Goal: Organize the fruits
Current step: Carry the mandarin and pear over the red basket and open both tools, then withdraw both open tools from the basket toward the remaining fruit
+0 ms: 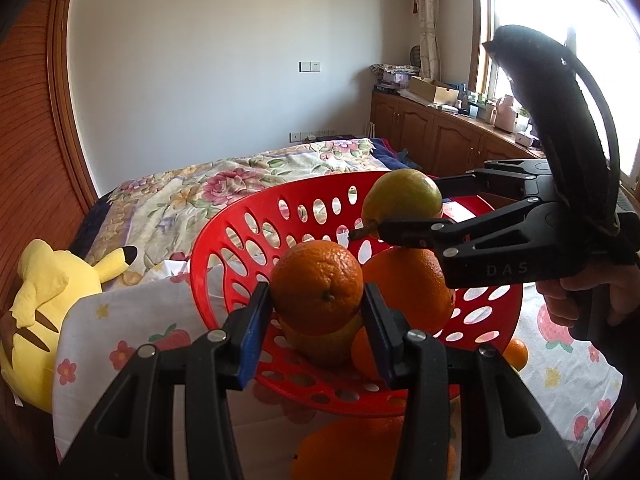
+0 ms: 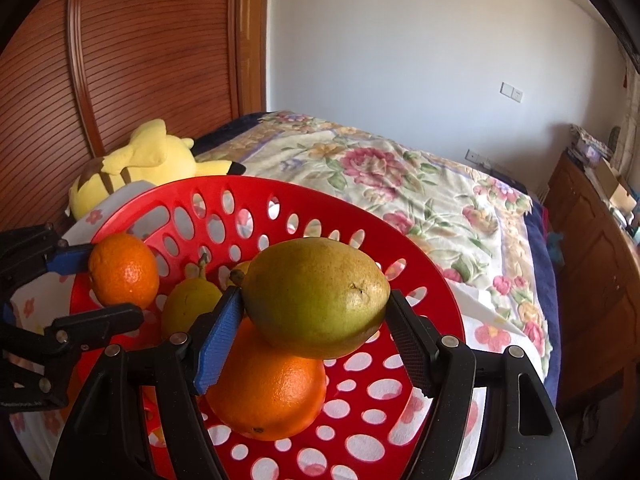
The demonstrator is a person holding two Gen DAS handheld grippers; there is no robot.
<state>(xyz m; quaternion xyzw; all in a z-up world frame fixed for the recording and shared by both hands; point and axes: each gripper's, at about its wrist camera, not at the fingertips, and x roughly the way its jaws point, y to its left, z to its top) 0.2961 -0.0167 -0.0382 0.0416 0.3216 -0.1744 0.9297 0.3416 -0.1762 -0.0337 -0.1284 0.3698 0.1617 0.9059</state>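
Both tools loaded over the red basket (image 2: 420, 264): left tool (image 1: 318, 312) pinches a small orange (image 1: 318, 288), right tool (image 2: 316, 320) pinches a pear (image 2: 316, 296). Below the right tool, a large orange (image 2: 266, 392) and second pear (image 2: 190, 304) already lie in the basket. One orange (image 1: 518, 354) remains outside, right of the left tool. Judged: past halfway.

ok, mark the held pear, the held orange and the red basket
pear (image 2: 316, 296), right wrist view, middle of its skin
orange (image 1: 318, 286), left wrist view, front face
red basket (image 2: 320, 196), right wrist view, far rim

Yellow plush toy (image 2: 136, 168), floral bedspread (image 2: 400, 184), wooden cabinets (image 1: 440, 136)
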